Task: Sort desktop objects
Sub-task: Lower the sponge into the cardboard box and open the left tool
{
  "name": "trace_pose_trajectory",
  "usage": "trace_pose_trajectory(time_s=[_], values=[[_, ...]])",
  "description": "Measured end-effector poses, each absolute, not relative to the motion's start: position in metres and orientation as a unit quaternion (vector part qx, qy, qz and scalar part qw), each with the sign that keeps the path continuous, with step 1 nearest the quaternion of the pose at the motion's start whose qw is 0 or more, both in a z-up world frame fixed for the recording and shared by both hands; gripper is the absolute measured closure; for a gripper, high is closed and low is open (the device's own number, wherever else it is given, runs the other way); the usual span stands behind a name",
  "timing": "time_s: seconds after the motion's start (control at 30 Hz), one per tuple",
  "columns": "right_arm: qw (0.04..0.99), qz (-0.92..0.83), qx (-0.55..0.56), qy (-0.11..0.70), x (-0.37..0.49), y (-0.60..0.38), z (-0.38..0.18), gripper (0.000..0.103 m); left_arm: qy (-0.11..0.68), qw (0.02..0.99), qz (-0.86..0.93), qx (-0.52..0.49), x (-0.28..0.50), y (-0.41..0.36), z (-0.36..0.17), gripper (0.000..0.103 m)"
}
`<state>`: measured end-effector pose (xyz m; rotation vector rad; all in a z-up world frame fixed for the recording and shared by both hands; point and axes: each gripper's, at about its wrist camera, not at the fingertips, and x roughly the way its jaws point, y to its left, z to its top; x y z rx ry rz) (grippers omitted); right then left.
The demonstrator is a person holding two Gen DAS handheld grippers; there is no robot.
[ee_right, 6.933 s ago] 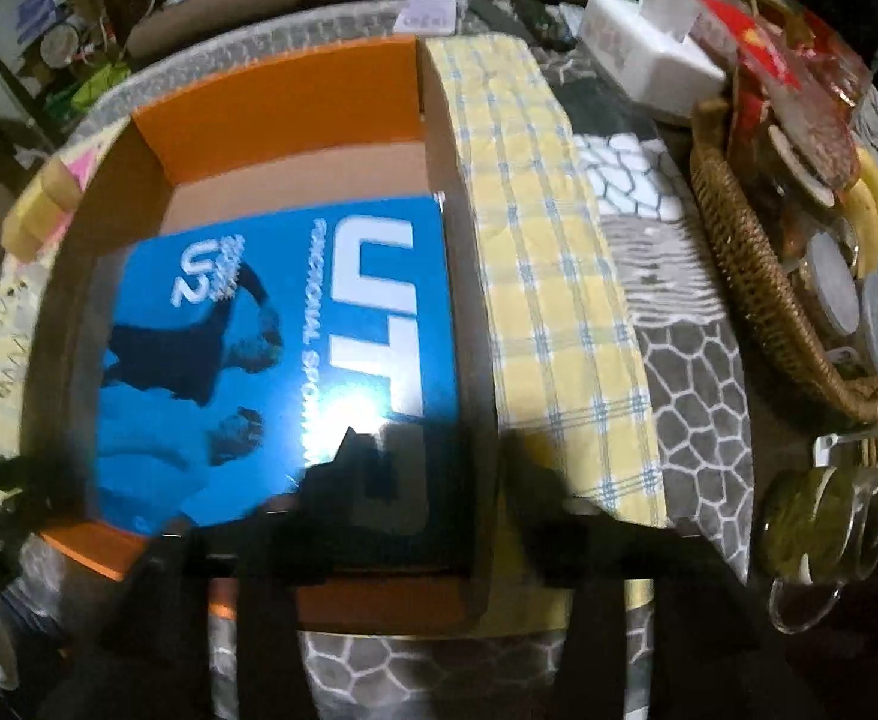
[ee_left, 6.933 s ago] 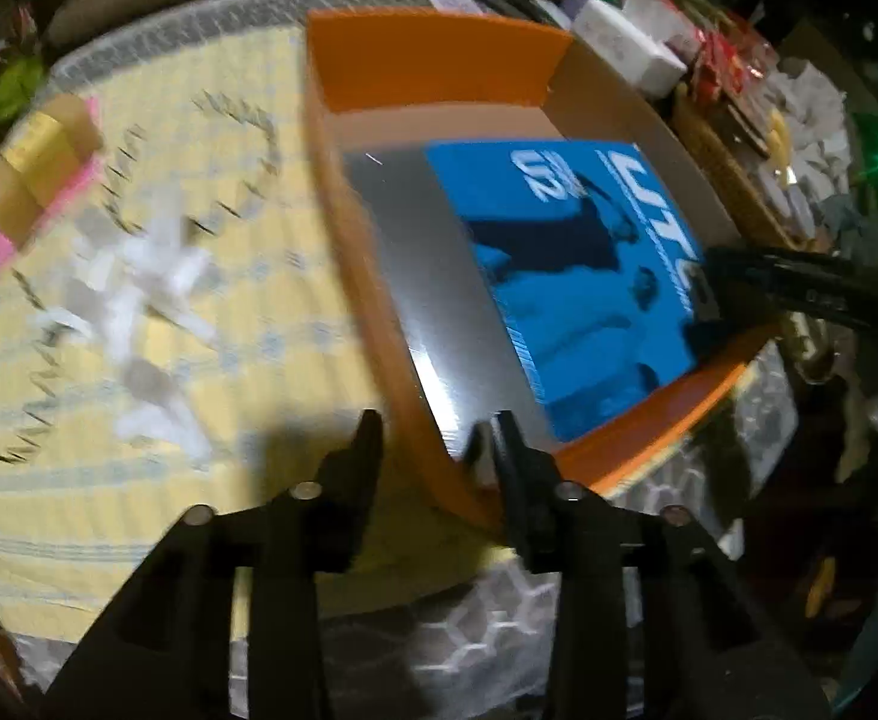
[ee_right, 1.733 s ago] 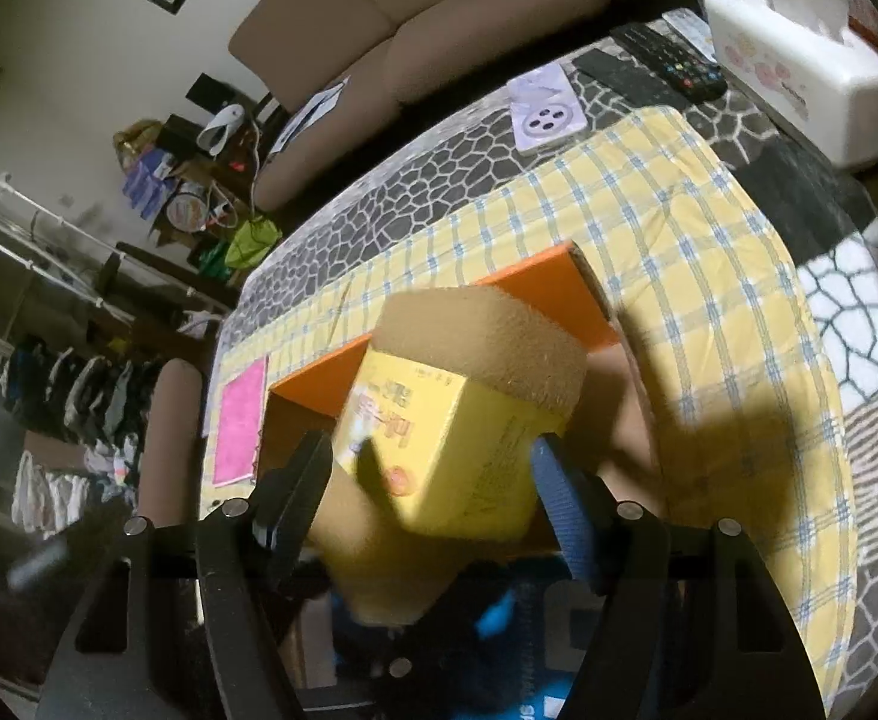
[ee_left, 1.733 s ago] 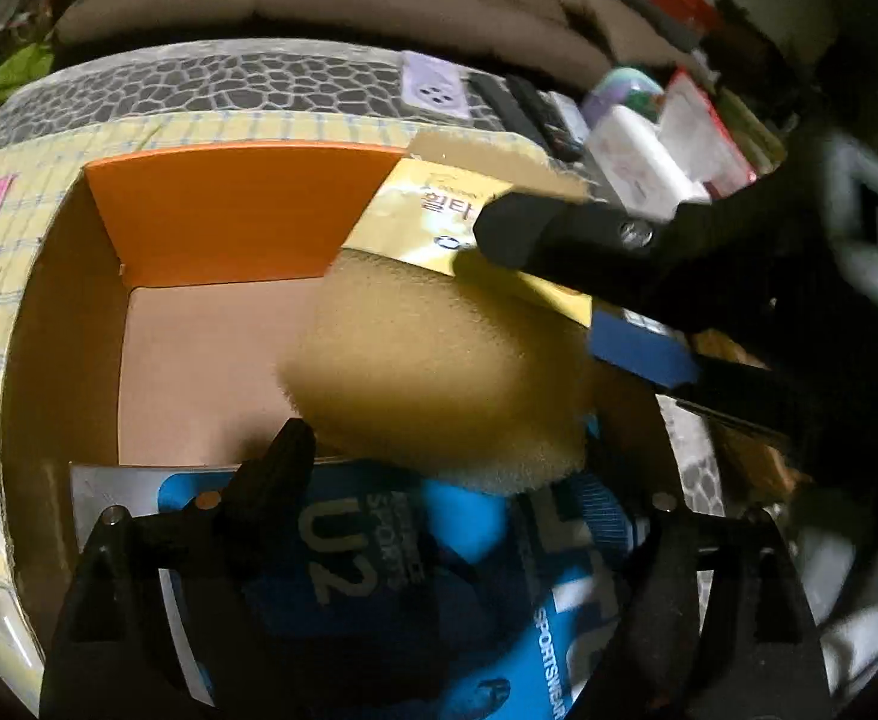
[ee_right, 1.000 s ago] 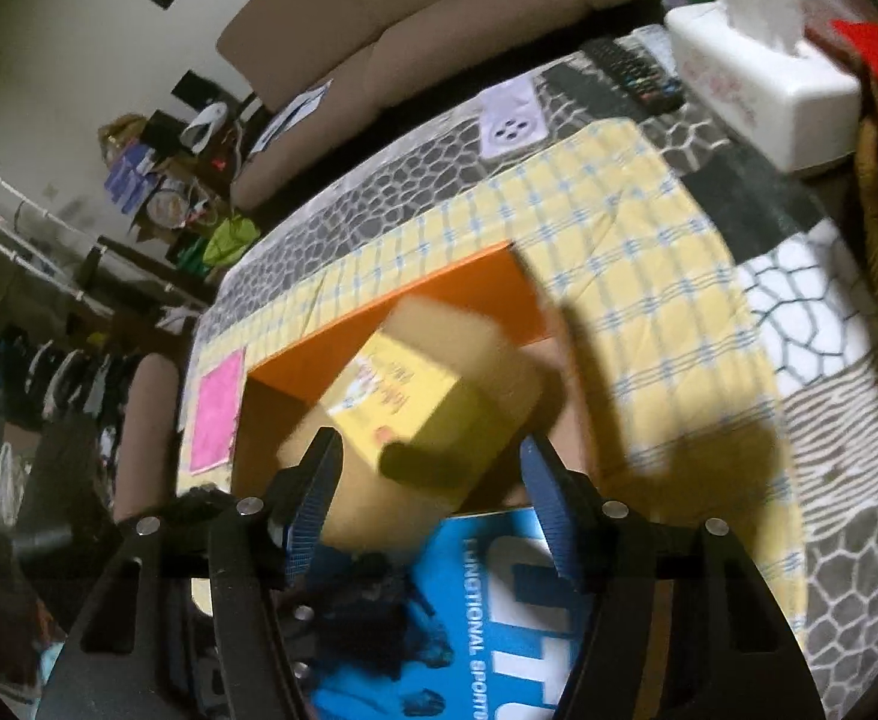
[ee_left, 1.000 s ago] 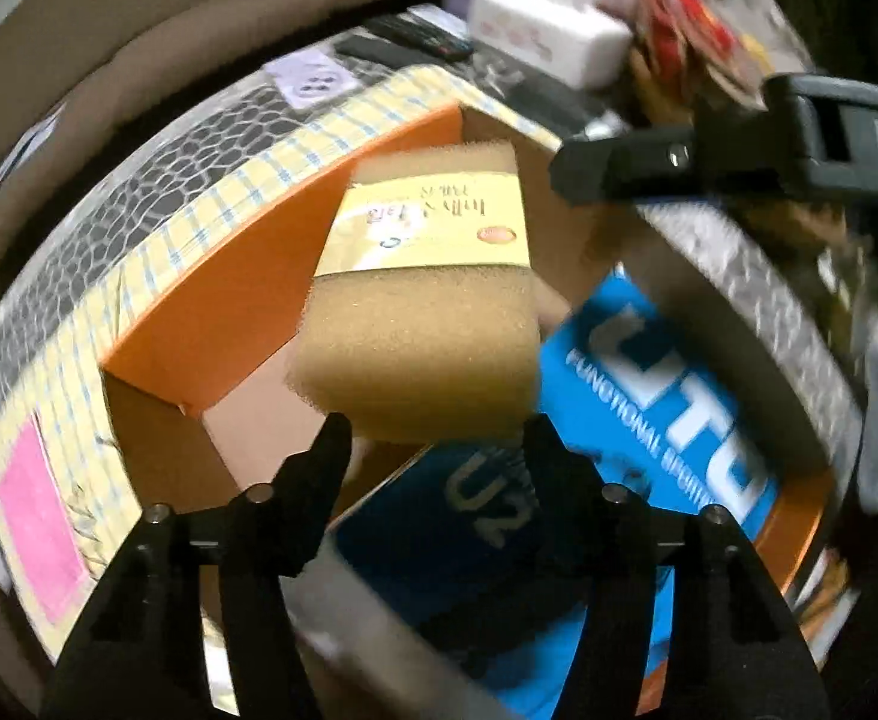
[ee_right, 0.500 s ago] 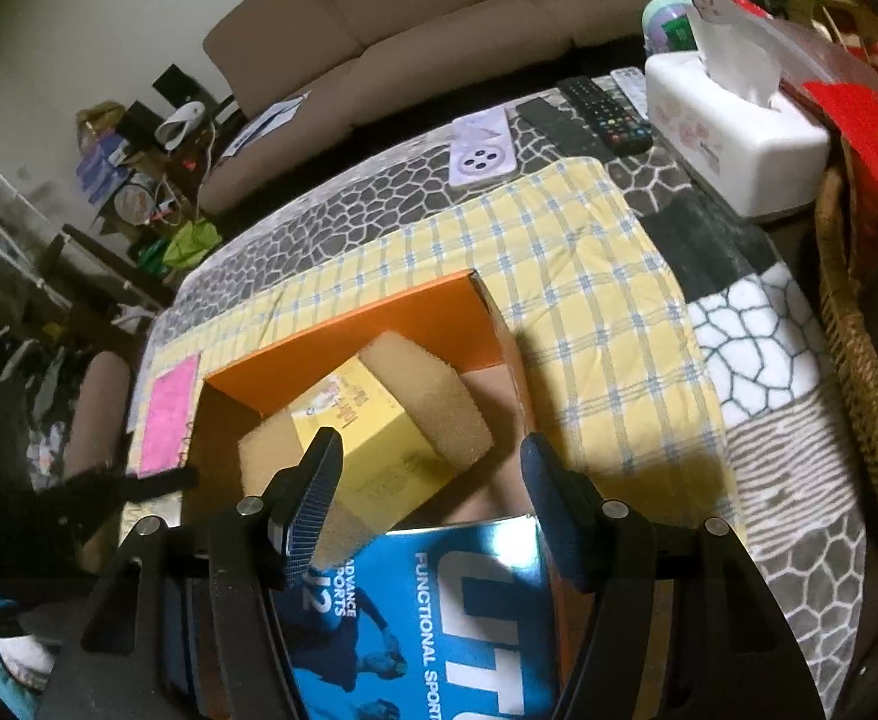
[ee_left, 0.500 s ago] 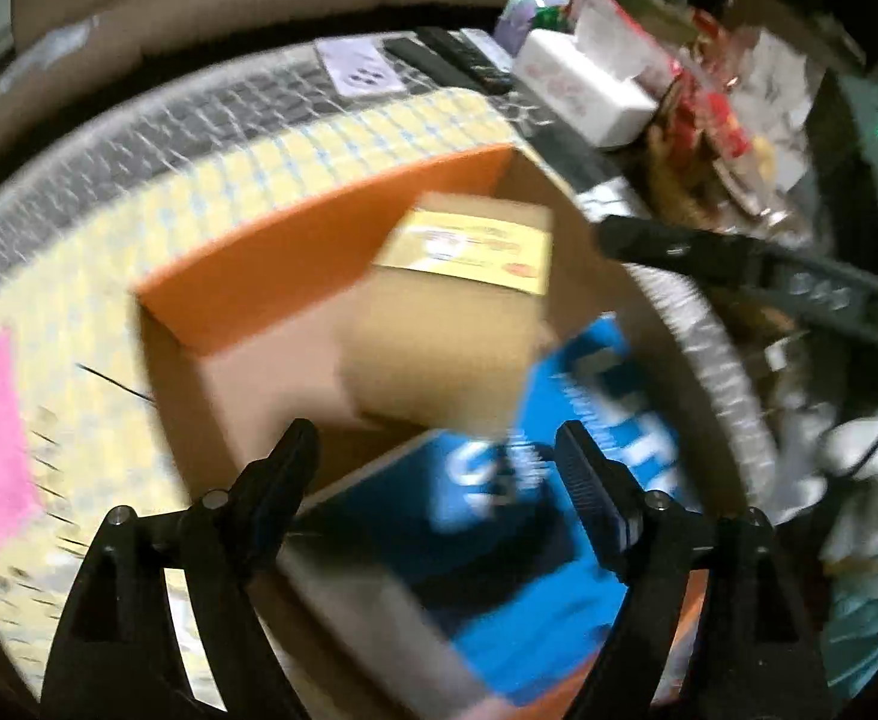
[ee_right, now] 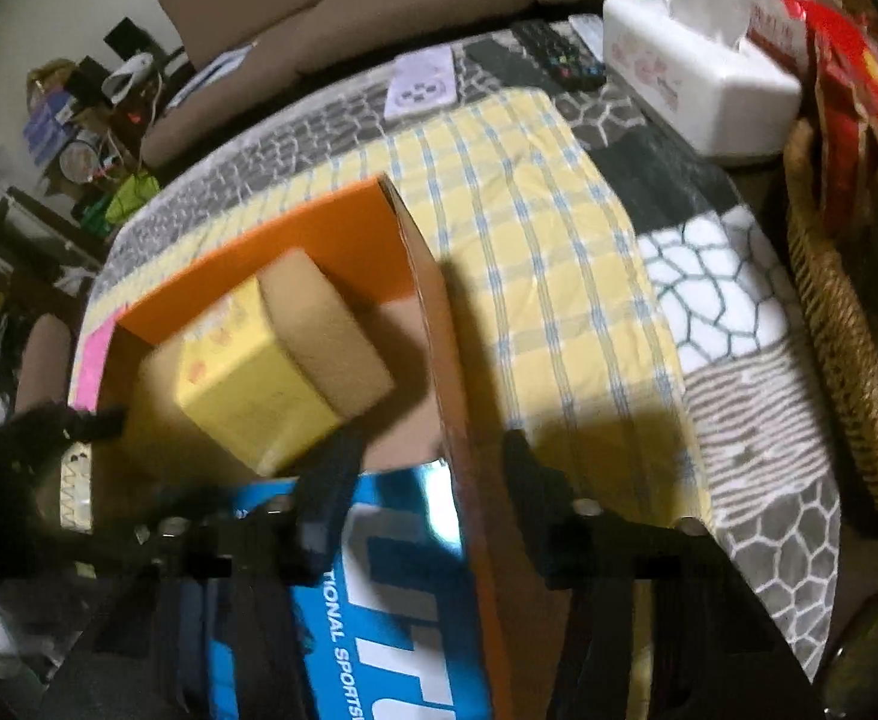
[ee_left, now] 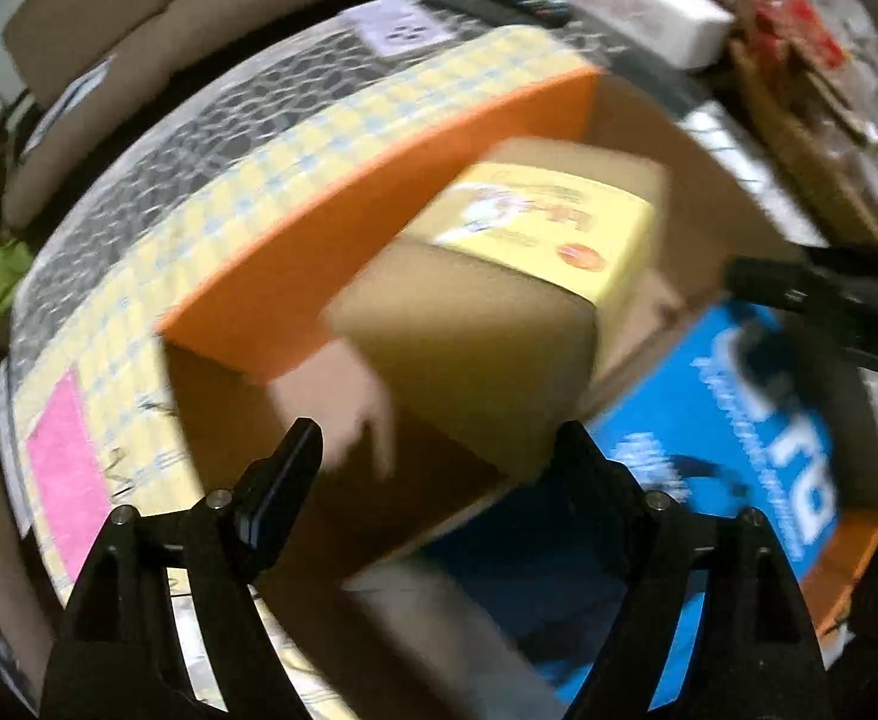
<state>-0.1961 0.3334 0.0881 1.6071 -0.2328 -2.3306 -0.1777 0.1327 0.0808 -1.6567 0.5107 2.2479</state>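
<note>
Sponge: tan block sponge with yellow paper sleeve (ee_right: 277,360) sits tilted in orange cardboard box (ee_right: 295,240); may topple.
Fingers: left gripper (ee_left: 439,456) and right gripper (ee_right: 427,462) both apart, empty.

Blue sheet (ee_right: 379,600) in my orange box (ee_right: 319,228), near corner: white print "UT" cut off by the box wall, and under it "…TIONAL SPORTS…". Yellow band on the sponge (ee_right: 247,372): print there, too blurred to read.

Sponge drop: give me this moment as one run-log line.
sponge: in orange box, beside blue magazine | left gripper: open, empty | right gripper: open, straddling box wall
</note>
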Motion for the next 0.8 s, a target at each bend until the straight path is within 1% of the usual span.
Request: trace_pose_trajectory(time_s=[0.03, 0.1, 0.2, 0.3, 0.47, 0.57, 0.8], values=[[0.149, -0.811, 0.560, -0.081, -0.195, 0.334, 0.086, 0.058, 0.184, 0.134, 0.785, -0.576, -0.180, 0.127, 0.079, 0.029], [0.151, -0.810, 0.561, -0.083, -0.193, 0.334, 0.084, 0.058, 0.174, 0.134, 0.782, -0.583, -0.183, 0.121, 0.077, 0.029], [0.156, -0.809, 0.561, -0.080, -0.190, 0.333, 0.082, 0.058, 0.149, 0.152, 0.777, -0.593, -0.185, 0.118, 0.075, 0.026], [0.159, -0.807, 0.563, -0.079, -0.190, 0.331, 0.080, 0.058, 0.135, 0.149, 0.768, -0.608, -0.191, 0.122, 0.072, 0.019], [0.166, -0.806, 0.563, -0.076, -0.187, 0.327, 0.080, 0.058, 0.108, 0.157, 0.750, -0.633, -0.206, 0.132, 0.066, 0.018], [0.169, -0.806, 0.563, -0.075, -0.186, 0.327, 0.079, 0.058, 0.090, 0.180, 0.748, -0.633, -0.213, 0.141, 0.067, 0.018], [0.176, -0.804, 0.562, -0.079, -0.184, 0.328, 0.079, 0.057, 0.131, 0.220, 0.748, -0.612, -0.205, 0.180, 0.068, 0.018]])
